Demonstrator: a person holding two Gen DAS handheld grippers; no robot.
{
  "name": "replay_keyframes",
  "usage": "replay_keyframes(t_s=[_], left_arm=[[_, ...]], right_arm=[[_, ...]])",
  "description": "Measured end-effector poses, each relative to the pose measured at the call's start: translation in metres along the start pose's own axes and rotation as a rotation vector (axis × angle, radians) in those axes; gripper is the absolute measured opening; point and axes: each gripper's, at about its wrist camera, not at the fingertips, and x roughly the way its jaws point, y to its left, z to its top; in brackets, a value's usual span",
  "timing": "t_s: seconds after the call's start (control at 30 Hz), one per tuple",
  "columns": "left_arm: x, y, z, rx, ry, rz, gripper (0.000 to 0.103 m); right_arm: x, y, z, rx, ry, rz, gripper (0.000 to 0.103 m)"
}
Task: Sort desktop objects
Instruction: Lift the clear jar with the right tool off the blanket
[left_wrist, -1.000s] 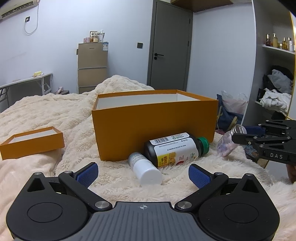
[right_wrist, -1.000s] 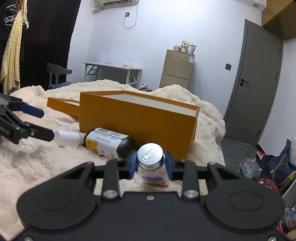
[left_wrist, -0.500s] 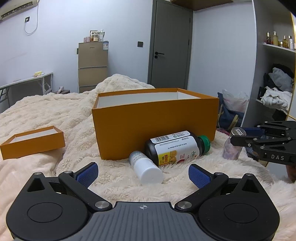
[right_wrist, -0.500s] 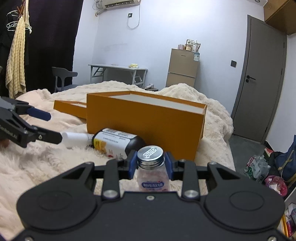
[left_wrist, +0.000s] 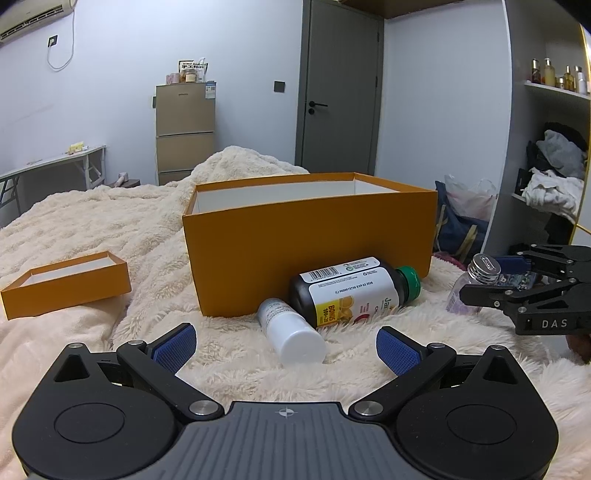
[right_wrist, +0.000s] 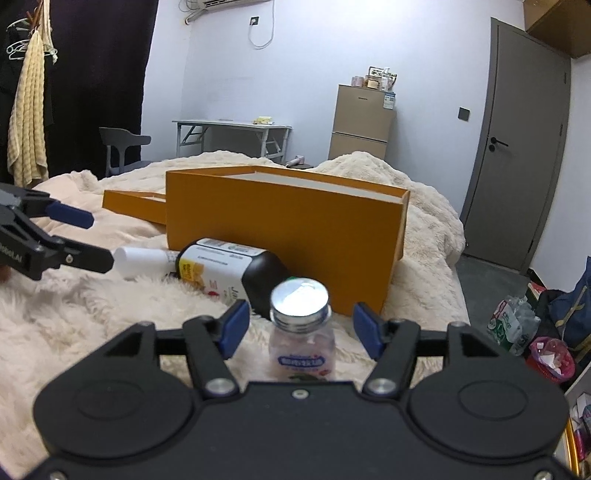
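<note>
Right gripper (right_wrist: 299, 325) has its blue pads spread wide on either side of a small clear bottle (right_wrist: 302, 332) w/ a silver screw cap – the bottle stands upright on the fluffy blanket (right_wrist: 74, 306), clear of both pads, nothing clamped. Left gripper (left_wrist: 286, 341) is also wide apart & empty, low over the blanket, aimed at the two bottles lying on their sides in front of the orange box (left_wrist: 310, 254).

Where the task's things lie: white bottle (left_wrist: 291, 330) on its side, white cap end toward the left wrist cam; dark vitamin bottle (left_wrist: 347, 290) w/ a green cap lying beside it, touching or nearly so, right up against the box's front wall. Small clear bottle stands off to the right, near the box's right corner. Shallow orange lid (left_wrist: 66, 284) sits well apart to the left, open side up. Box interior is hidden from both cams, so can't tell what's in it.

Step in hand, as a judgement: the right side is dealing w/ the small bottle. Open pads around a standing bottle fit either closing in for a grab or a set-down – the pics don't settle which.

If it's to be gripped, the pads need to meet the neck or cap squarely; soft pile makes a tippy base, so a nudge could topple it
</note>
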Motion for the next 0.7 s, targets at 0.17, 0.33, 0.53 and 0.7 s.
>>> replay_keyframes(t_s=[0.17,0.33,0.53,0.7], left_arm=[[0.001,-0.001,0.000,0.004,0.001,0.002,0.103],[0.001,-0.002,0.000,0.008,0.003,0.004,0.103],[0.001,-0.002,-0.001,0.015,0.006,0.003,0.103],[0.001,-0.002,-0.001,0.015,0.010,0.004,0.103]], right_arm=[[0.000,-0.004,0.003,0.021,0.000,0.000,0.061],[-0.001,-0.009,0.005,0.042,0.000,0.000,0.060],[-0.001,-0.004,-0.016,0.035,0.011,-0.016,0.035],[0.000,0.005,0.001,-0.043,-0.005,0.000,0.034]])
